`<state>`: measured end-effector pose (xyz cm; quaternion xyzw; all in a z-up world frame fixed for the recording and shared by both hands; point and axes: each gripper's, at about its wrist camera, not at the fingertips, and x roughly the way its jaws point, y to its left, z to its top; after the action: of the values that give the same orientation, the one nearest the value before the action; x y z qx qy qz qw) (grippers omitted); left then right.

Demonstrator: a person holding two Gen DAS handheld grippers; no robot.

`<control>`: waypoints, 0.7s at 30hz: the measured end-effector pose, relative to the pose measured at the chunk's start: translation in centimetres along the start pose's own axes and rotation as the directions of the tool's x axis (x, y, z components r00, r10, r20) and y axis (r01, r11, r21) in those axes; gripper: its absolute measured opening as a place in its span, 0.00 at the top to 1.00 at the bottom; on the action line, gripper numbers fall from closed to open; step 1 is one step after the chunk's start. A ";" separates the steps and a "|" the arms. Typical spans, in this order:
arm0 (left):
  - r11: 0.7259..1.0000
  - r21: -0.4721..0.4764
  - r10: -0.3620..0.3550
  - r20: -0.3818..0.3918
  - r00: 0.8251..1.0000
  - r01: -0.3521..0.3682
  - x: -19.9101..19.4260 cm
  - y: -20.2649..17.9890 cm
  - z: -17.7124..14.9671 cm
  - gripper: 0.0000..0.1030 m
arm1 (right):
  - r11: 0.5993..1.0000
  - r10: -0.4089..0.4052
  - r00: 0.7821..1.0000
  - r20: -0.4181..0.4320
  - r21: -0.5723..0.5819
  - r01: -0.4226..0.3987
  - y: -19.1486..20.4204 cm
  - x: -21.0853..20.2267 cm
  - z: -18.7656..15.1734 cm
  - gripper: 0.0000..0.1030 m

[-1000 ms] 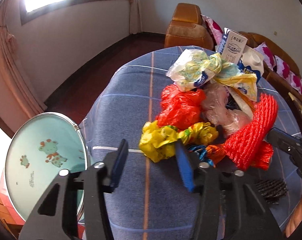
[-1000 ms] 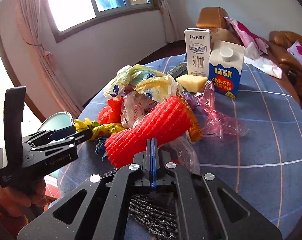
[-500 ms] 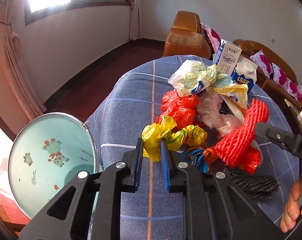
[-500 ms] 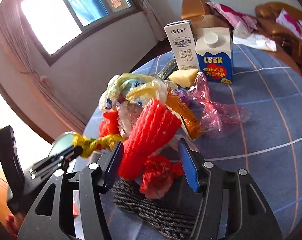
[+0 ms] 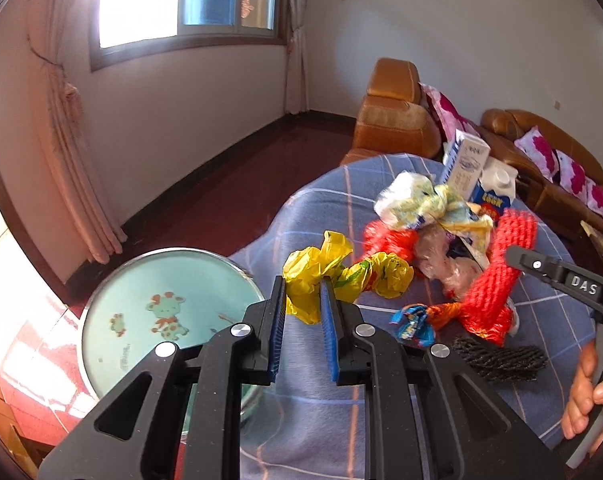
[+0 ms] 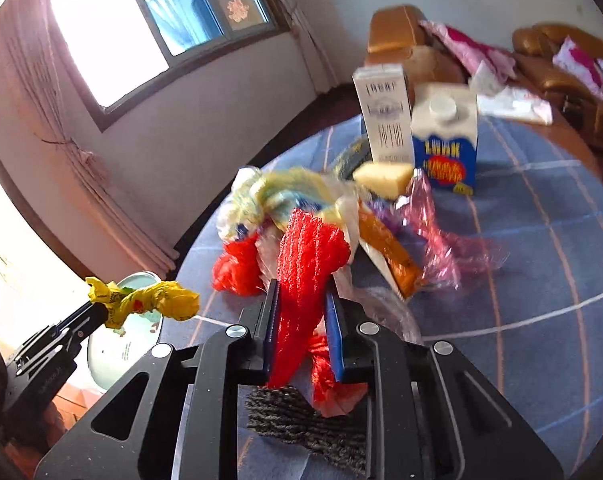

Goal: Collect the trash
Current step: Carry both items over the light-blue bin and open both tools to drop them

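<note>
Left claw [image 5: 301, 320] clenched on the crumpled yellow plastic bag [image 5: 333, 272], lifted off the blue-checked bench [image 5: 321, 420]; right claw [image 6: 301, 320] grips the red foam net sleeve [image 6: 305, 276] above the pile.

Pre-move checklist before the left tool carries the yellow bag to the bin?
1. Left tool shut on yellow bag: ok.
2. Bag lifted off the pile, seen from the right wrist: ok.
3. Bin open, beside the table: ok.
4. Bag over the bin: not ok, only near its edge.
5. Right tool shut on red net: ok.
6. Net free of the other trash: cannot tell.
</note>
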<state>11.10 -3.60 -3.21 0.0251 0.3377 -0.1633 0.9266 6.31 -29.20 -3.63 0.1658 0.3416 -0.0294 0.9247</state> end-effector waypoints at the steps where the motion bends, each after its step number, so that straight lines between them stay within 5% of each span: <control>1: 1.000 -0.006 0.010 0.010 1.000 -0.010 -0.5 0.5 0.0 0.83 | 1.000 0.001 1.000 0.016 -0.019 -0.001 0.6 -0.5 0.2 0.79; 10: 0.977 -0.095 0.200 0.081 0.977 -0.192 -5.0 8.0 0.0 0.83 | 0.979 0.134 0.991 0.023 -0.157 -0.129 9.5 -0.2 -0.1 0.79; 21: 0.924 -0.191 0.342 0.023 0.939 -0.332 -5.0 14.5 -1.9 0.83 | 0.937 0.194 0.974 -0.116 -0.272 -0.219 18.8 6.1 -2.9 0.79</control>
<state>10.98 11.82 -2.45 -0.0078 0.3159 0.0298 0.9483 12.36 -10.18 -4.20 0.0678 0.3629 0.1244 0.9210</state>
